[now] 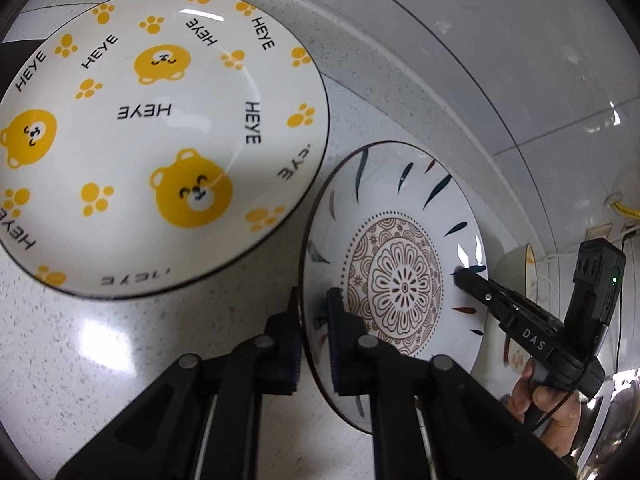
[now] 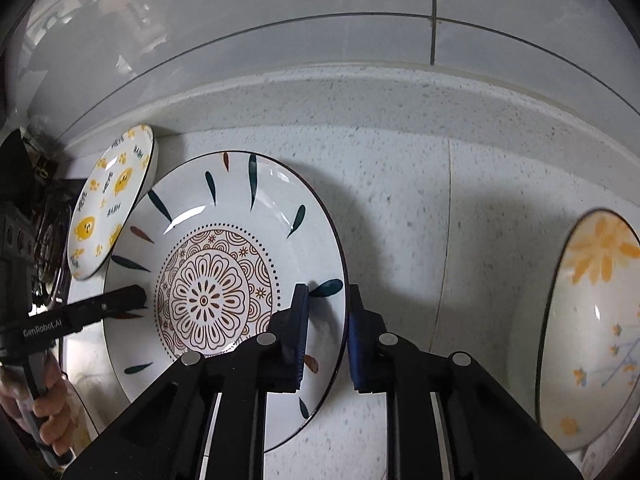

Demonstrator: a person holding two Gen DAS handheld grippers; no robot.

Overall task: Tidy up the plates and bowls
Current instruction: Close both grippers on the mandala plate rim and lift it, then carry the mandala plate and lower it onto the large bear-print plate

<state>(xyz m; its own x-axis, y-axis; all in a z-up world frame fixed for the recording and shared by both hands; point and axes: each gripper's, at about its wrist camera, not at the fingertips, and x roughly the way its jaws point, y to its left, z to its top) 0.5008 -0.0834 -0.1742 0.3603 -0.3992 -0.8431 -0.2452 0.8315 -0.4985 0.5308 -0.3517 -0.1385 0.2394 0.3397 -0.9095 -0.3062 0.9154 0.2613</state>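
Far left I see the bear plate (image 1: 160, 136) w/ yellow bears and paw prints, flat on the speckled counter (image 1: 80, 340). Just beside it, on its right, sits the flower plate (image 2: 224, 280), also on the counter near the back wall.

My left gripper (image 1: 314, 340) is clamped on the flower plate's left rim, one finger inside, one outside. My right gripper (image 2: 328, 340) is clamped on the same plate's right rim, one pad on top, one at the outer edge.

Far right there's a bowl (image 2: 592, 320) w/ orange flowers, well apart from the plates.
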